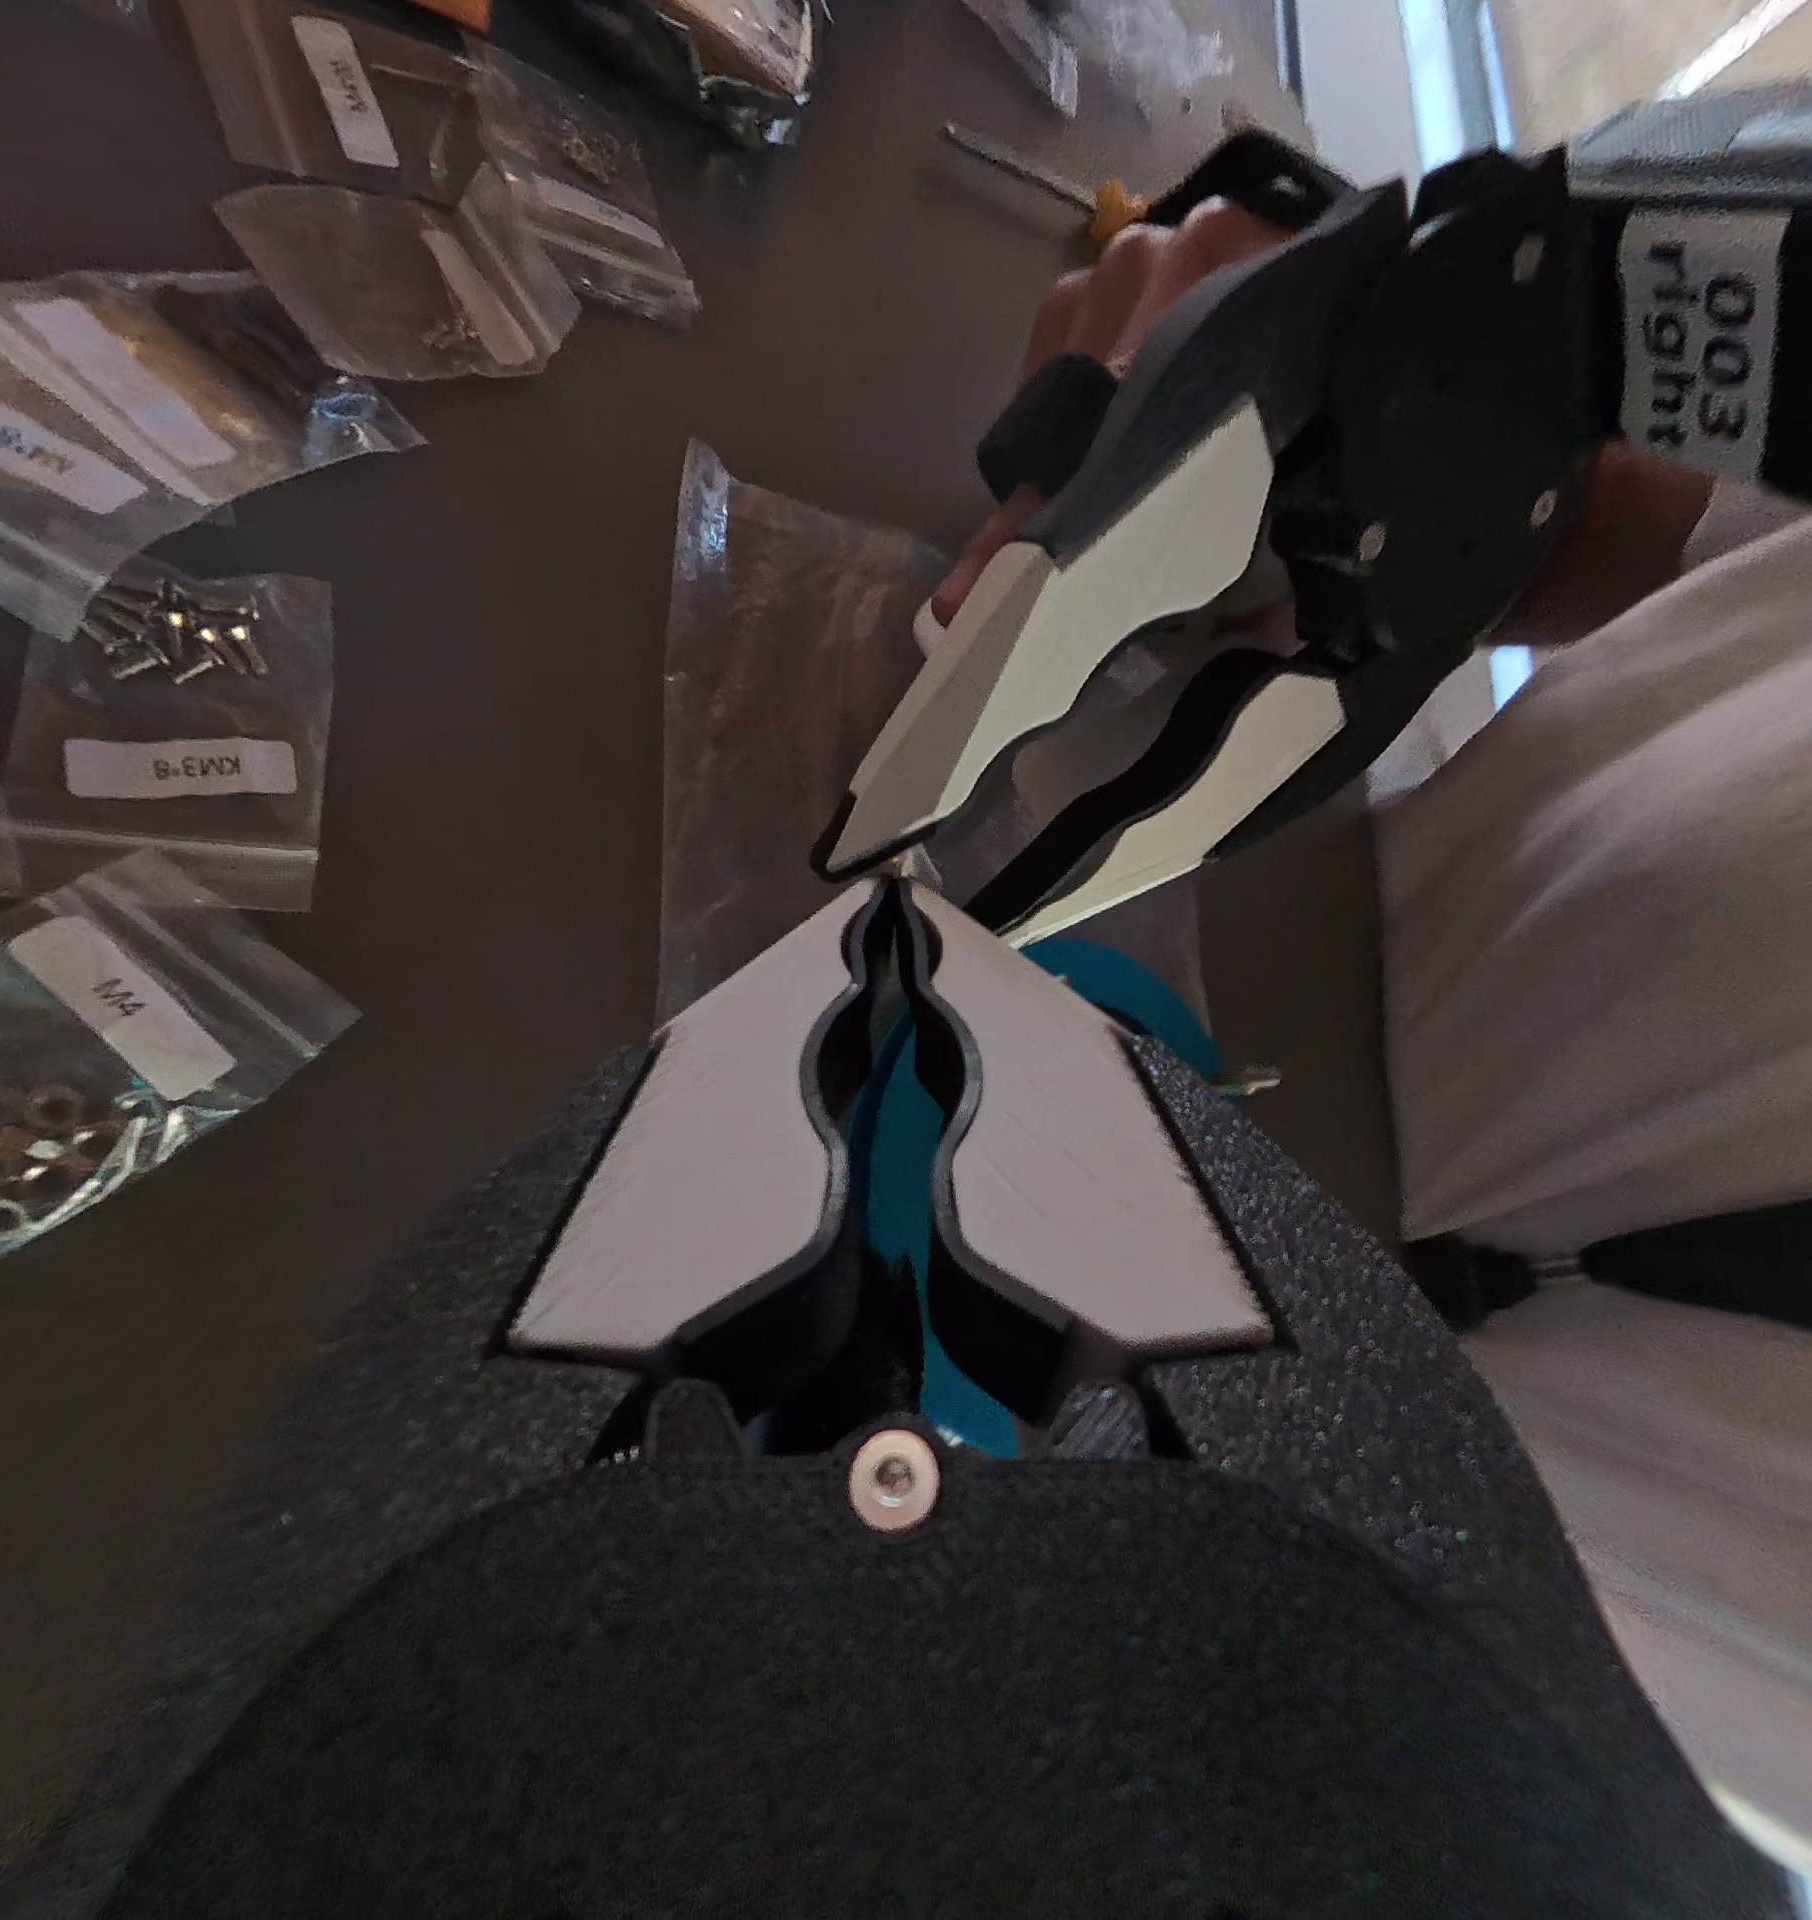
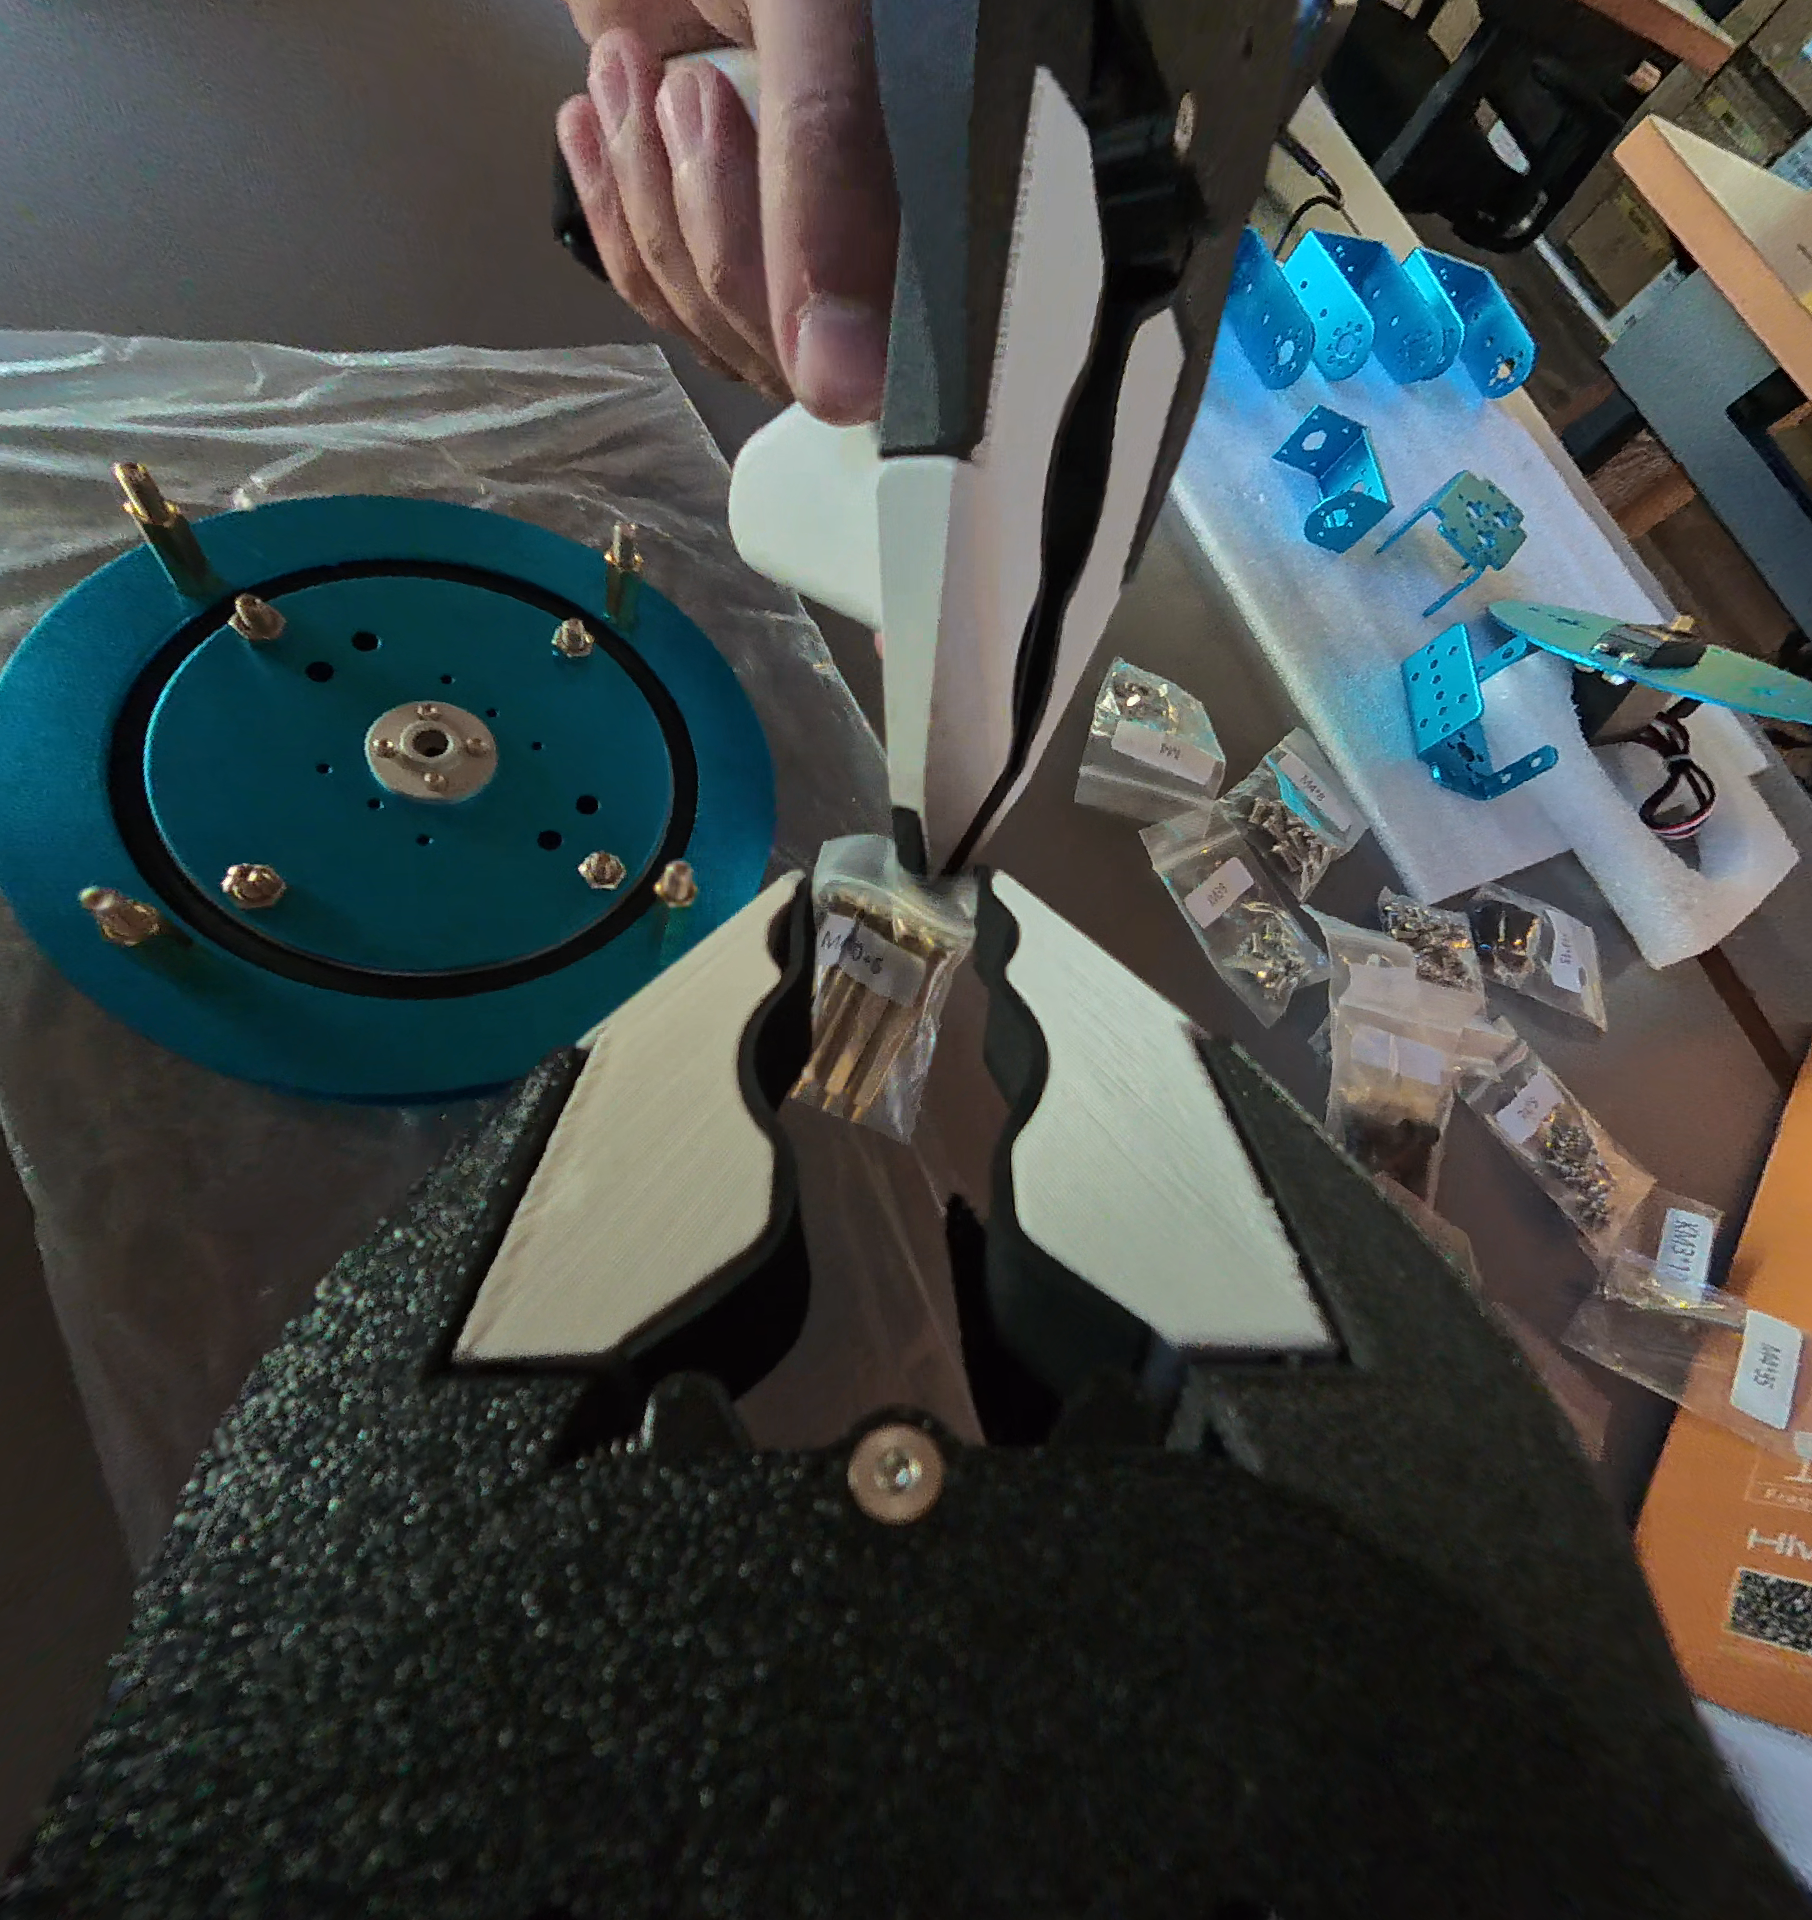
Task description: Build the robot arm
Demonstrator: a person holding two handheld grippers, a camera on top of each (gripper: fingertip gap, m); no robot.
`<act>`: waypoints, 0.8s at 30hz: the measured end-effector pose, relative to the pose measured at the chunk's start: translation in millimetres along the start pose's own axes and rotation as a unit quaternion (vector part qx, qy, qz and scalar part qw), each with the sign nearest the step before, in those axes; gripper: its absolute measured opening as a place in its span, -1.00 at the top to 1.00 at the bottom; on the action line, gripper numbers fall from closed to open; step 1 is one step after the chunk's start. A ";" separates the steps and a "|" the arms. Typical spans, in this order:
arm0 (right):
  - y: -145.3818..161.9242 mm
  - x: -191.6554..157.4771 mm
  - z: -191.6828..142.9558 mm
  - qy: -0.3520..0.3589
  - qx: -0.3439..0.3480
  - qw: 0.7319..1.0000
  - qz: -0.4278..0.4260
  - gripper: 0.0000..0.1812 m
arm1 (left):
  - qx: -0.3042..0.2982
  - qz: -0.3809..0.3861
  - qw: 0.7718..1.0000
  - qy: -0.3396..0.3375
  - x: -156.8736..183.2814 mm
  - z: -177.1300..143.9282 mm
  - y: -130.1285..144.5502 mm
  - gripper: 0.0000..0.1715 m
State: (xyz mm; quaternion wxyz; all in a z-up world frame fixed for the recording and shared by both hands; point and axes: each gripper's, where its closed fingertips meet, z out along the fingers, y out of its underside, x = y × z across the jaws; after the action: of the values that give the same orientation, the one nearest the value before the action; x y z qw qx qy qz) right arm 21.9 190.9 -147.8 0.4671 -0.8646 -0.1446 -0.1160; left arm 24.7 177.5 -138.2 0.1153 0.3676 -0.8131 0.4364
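Observation:
A small clear bag of brass standoffs (image 2: 871,997) sits between the fingertips of my right gripper (image 2: 891,894), whose jaws close on its two sides. My left gripper (image 2: 928,857) comes down from above and is shut on the bag's top edge. In the left wrist view my left gripper (image 1: 894,896) is shut tip to tip with the right gripper (image 1: 928,883), which reaches in from the upper right. A blue round plate (image 2: 60,727) with brass standoffs and nuts lies on a clear plastic sheet (image 2: 362,416) to the left; part of the plate shows below my left fingers (image 1: 1120,987).
Several small labelled bags of screws and nuts lie on the brown table (image 1: 175,727) (image 2: 1286,914). Blue metal brackets (image 2: 1380,312) rest on white foam (image 2: 1349,644) at the right. An orange box (image 2: 1764,1507) is at the lower right. A hand (image 2: 736,208) holds the left gripper. Only a small space, under 4 cm, lies between the two pairs of fingers. Between my right fingertips and the blue round plate (image 2: 60,727) there is roughly 12 centimeters.

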 end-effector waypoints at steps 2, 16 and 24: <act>3.3 4.7 -4.6 -0.007 0.004 0.999 0.031 0.63 | 0.018 -0.036 0.999 0.016 0.7 0.3 -5.9 1.00; 15.0 1.6 -25.2 -0.054 -0.025 0.967 0.246 0.65 | 0.059 -0.086 0.991 -0.086 -33.8 -8.3 -12.1 1.00; 27.8 -17.7 7.7 -0.107 -0.122 0.982 0.100 0.79 | 0.118 -0.086 0.978 -0.152 -42.5 -38.4 0.3 0.98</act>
State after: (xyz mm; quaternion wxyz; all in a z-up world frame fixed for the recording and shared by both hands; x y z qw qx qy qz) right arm 15.9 180.3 -179.4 0.3496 -0.9324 -0.0915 0.0079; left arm 49.2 229.3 -137.2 -0.0164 0.5089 -0.7294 0.4569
